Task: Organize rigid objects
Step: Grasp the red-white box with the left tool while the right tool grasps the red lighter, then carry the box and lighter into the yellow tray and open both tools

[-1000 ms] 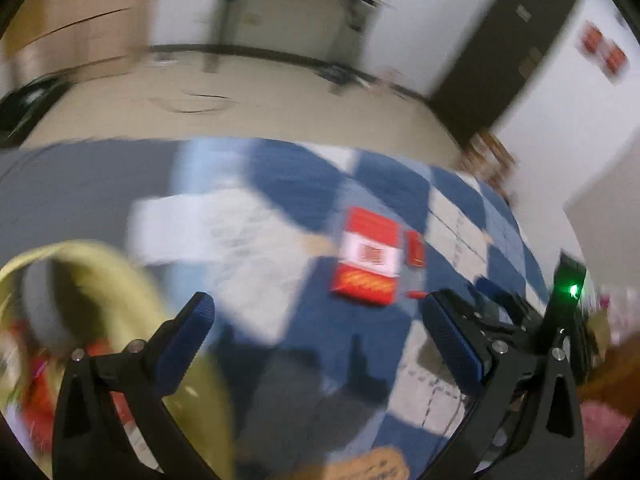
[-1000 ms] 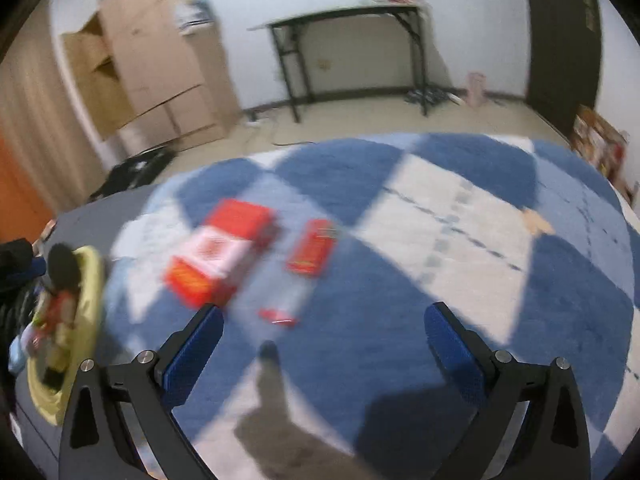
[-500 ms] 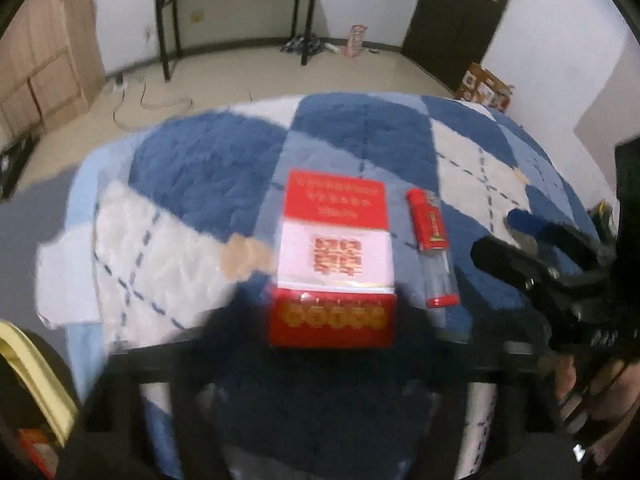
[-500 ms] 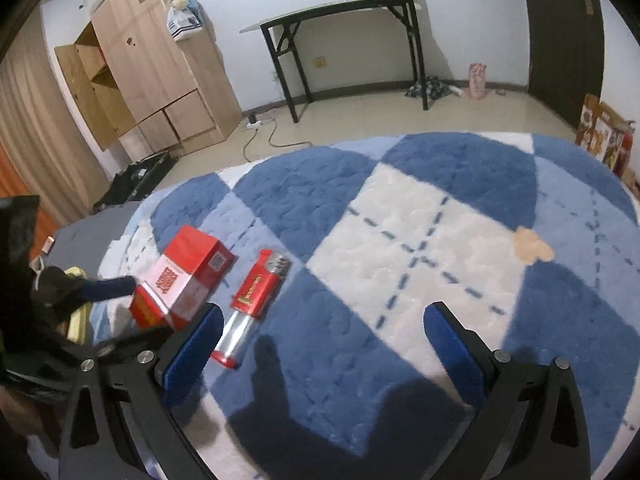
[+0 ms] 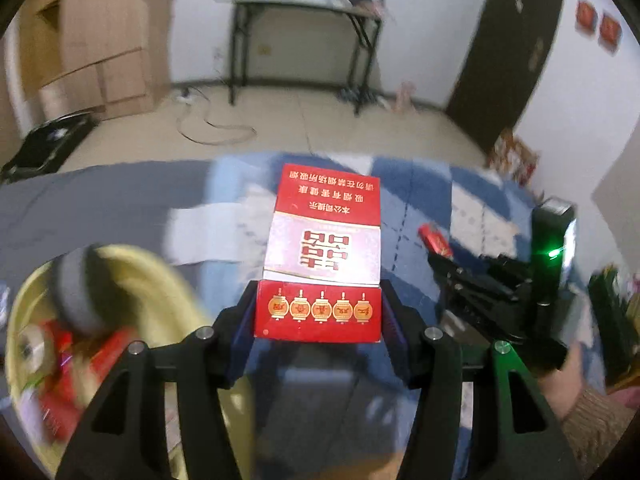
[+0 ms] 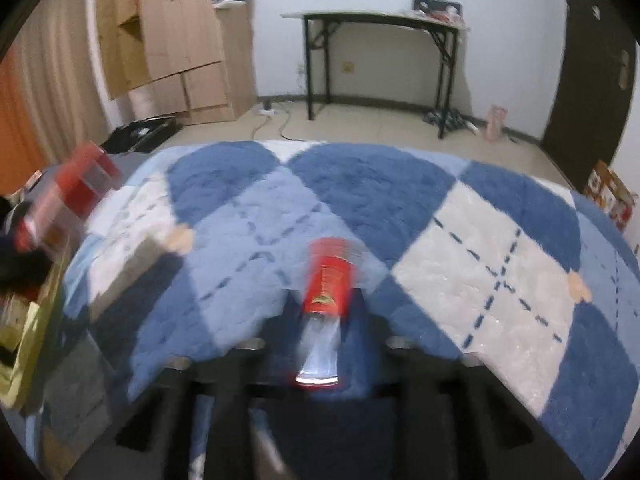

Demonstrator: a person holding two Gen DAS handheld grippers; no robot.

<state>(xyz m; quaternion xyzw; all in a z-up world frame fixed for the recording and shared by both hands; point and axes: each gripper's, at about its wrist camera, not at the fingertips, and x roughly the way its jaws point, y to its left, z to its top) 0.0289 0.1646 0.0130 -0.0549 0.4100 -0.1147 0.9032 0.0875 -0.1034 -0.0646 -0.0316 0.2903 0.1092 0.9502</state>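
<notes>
A red and white cigarette box [image 5: 320, 264] is clamped at its near end by my left gripper [image 5: 318, 312], held above the blue and white checked blanket [image 5: 472, 208]. Below it to the left lies a yellow basket [image 5: 160, 276] with a grey roll and red items inside. A red lighter with a clear end [image 6: 328, 280] sits between the fingers of my right gripper [image 6: 326, 320], which is shut on it, above the blanket [image 6: 480, 280]. The left wrist view shows that gripper [image 5: 440, 256] with the lighter [image 5: 434, 238] at the right. The box [image 6: 80, 184] shows blurred at the far left of the right wrist view.
The yellow basket [image 6: 24, 340] stands off the blanket's left edge. A hand in a knitted sleeve [image 5: 580, 384] holds the right gripper. Beyond the blanket are a tiled floor, a black folding table [image 6: 376, 20], a wooden wardrobe [image 6: 180, 40] and a dark door [image 6: 592, 60].
Both grippers stood open and have closed: the left on the red box, the right on the lighter. Both things have come up off the blanket, and the box now hangs near the basket.
</notes>
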